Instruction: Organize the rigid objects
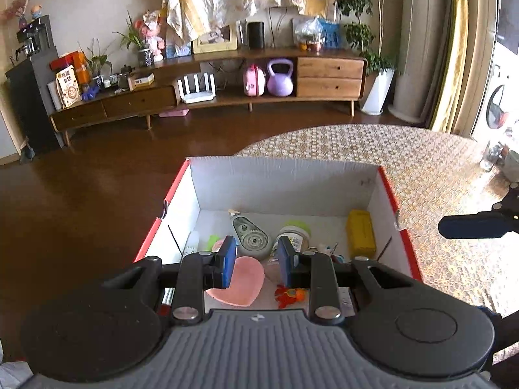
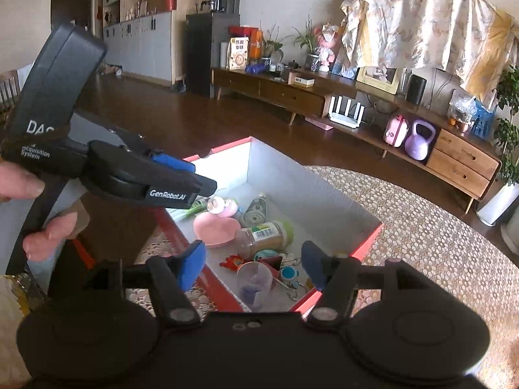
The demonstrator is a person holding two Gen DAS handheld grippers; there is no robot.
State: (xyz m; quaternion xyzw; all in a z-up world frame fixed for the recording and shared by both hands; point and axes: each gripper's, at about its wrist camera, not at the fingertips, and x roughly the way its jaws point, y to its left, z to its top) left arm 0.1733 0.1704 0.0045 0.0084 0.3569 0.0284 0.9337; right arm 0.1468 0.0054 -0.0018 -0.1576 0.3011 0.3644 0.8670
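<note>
A red box with white inner walls (image 1: 282, 181) stands on the patterned table and shows in both views (image 2: 292, 181). It holds several small items: a pink heart-shaped dish (image 1: 243, 283), a tape dispenser (image 1: 251, 238), a green-lidded jar (image 1: 293, 235), a yellow block (image 1: 360, 233) and a red toy (image 1: 288, 295). My left gripper (image 1: 256, 261) is open and empty, held over the box's near end above the pink dish. My right gripper (image 2: 253, 267) is open and empty above the box's near corner, over a clear cup (image 2: 254, 280). The left gripper also shows in the right wrist view (image 2: 194, 181).
The table has a woven patterned cover (image 1: 438, 168) to the right of the box. Brown floor (image 1: 97, 175) lies beyond. A long wooden sideboard (image 1: 207, 97) with a purple kettlebell (image 1: 280, 77) stands at the far wall. A potted plant (image 1: 378, 87) stands at the right.
</note>
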